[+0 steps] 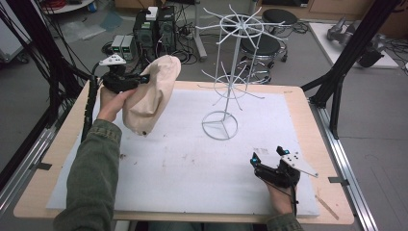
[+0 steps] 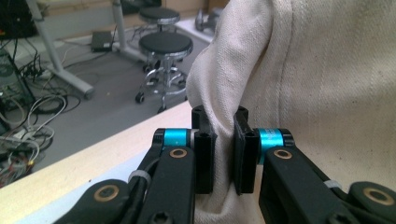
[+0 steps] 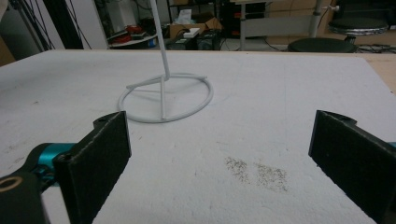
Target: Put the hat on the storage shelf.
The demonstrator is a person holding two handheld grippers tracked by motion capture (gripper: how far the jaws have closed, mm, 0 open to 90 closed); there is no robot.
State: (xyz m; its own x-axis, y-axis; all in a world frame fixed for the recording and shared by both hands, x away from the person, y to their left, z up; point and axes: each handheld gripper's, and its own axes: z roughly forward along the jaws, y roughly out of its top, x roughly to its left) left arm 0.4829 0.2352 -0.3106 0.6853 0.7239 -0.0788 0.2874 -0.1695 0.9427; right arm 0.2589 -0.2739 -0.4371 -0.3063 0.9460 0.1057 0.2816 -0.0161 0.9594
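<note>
No writing or brand mark can be read on anything here. In the upper left of the high view, the left gripper (image 1: 143, 78) is raised above the table (image 1: 308, 115), its hand (image 1: 111, 103) and green sleeve (image 1: 94, 168) reaching up from the bottom left. Its jaws are clamped on a fold of the cream cloth bag (image 1: 150, 94), which hangs from them with its lower end close over the white mat (image 1: 192, 163). In the left gripper view the fabric (image 2: 299, 84) is pinched between the two black pads (image 2: 245, 154). At the lower right, the right gripper (image 1: 268, 156) rests low on the mat, jaws wide apart and empty, facing the white wire rack (image 1: 226, 72) at the centre, whose ring base (image 3: 166, 98) lies ahead of it.
</note>
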